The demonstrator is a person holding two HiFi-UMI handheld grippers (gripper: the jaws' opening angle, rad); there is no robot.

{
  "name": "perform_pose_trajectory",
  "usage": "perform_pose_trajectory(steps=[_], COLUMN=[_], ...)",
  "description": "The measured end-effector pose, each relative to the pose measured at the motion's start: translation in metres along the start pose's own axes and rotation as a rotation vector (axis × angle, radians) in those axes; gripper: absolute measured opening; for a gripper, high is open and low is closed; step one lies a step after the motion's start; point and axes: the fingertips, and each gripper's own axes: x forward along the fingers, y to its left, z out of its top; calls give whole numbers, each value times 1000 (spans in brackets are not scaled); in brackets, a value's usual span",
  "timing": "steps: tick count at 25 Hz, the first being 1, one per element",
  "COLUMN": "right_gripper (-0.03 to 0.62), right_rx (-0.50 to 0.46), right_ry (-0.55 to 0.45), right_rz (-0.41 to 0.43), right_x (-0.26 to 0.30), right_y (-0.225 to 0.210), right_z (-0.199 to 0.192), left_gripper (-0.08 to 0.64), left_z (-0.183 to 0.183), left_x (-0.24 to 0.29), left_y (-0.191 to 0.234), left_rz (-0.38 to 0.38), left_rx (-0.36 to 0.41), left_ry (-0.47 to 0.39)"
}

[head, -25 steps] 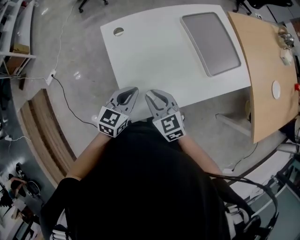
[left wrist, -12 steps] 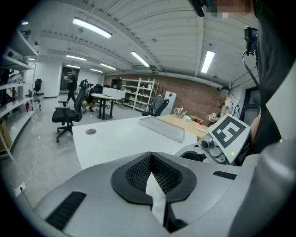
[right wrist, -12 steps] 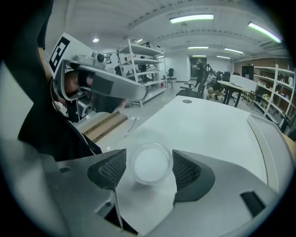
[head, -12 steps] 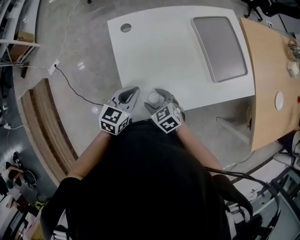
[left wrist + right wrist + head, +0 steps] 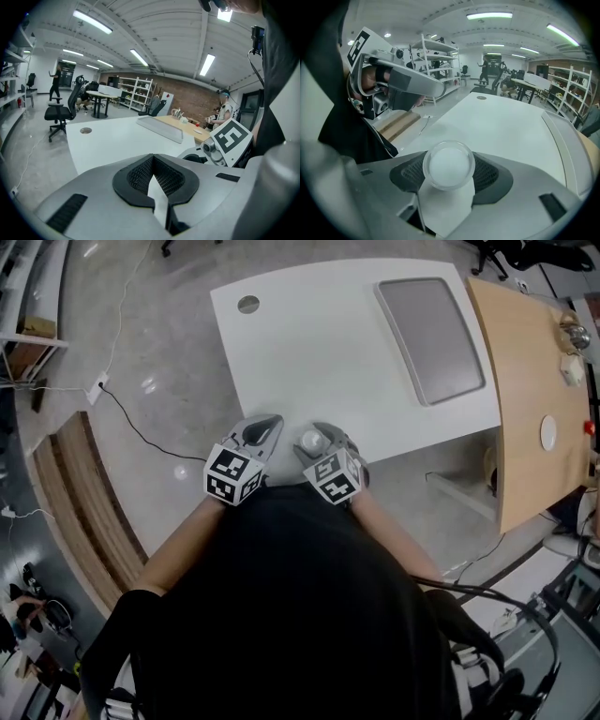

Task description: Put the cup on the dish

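Cup (image 5: pixel 449 165): small, round, translucent frosted plastic with smooth clear rim. Sits at near edge of white bench (image 5: pixel 309 343), between jaws of right gripper (image 5: pixel 317 433). Those jaws have just been opening and now stand spread wide, black mesh pads either side of cup, not pinching it. Left gripper (image 5: pixel 270 420) just beside, jaws together, nothing held. Both have smooth grey shells. Bench top matte, with round cable hole (image 5: pixel 248 304) at far corner. Flat grey rectangular tray (image 5: pixel 431 326) well apart from cup, far right. Wood-top bench (image 5: pixel 525 381) abuts beyond.
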Motion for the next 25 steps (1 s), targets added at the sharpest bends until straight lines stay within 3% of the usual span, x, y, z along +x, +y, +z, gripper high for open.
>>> perform_pose_trajectory(steps=[5,12,19,25], right_gripper=[256,256,256,256], right_rx=[31,106,126,124], right_ry=[-17,-103,-285,-410], right_rz=[-60,-98,-237,-343], right_x=[-22,-92,-165,-229], right_y=[2,-7,-23,-45], right_z=[10,52,110,141], left_gripper=[5,5,5,5], left_z=[6,40,112,183], left_x=[-2,-3,-19,-27], left_y=[-7,-27,-51,-77], left_rz=[-51,-127,-200,-213], left_rx=[37,107,216,285], left_ry=[-8,-67,-201,-313])
